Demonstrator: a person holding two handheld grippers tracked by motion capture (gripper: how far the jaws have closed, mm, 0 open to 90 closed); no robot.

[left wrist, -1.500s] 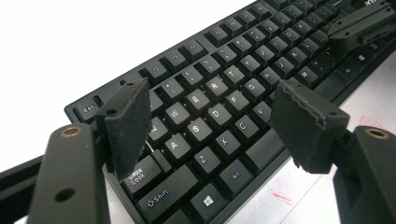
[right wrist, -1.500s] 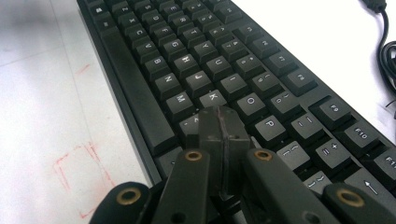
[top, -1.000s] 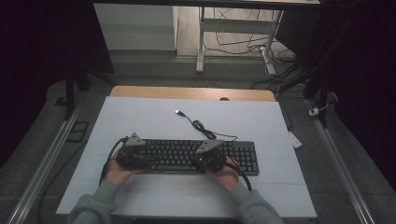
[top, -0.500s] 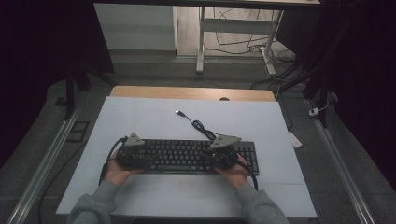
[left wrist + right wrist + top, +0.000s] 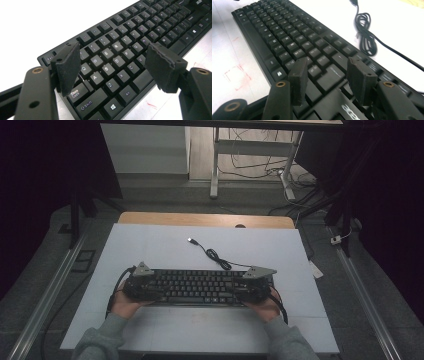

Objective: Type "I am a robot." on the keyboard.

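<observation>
A black keyboard (image 5: 200,286) lies across the white table mat (image 5: 165,250), nearer the front edge. Its black cable (image 5: 217,257) curls away behind it and ends in a USB plug (image 5: 191,240). My left gripper (image 5: 150,287) is held over the keyboard's left end. Its jaws stand wide open above the letter keys (image 5: 113,52), with nothing between the pads. My right gripper (image 5: 245,289) hangs over the right end, near the logo (image 5: 327,63). Its jaws have just been opening and stand apart over the keys, gripping nothing. The coiled cable (image 5: 365,37) lies beyond the keyboard (image 5: 287,37).
A wooden desk edge (image 5: 205,219) runs behind the mat. Metal rails (image 5: 47,295) flank the table on both sides. A small white tag (image 5: 316,269) hangs off the right edge. Faint red marks (image 5: 237,75) are on the mat beside the keyboard. Table legs and loose cables stand behind.
My right gripper has slid right along the keyboard, from its middle-right to the right end, and its jaws have spread. The left gripper and the keyboard have stayed put.
</observation>
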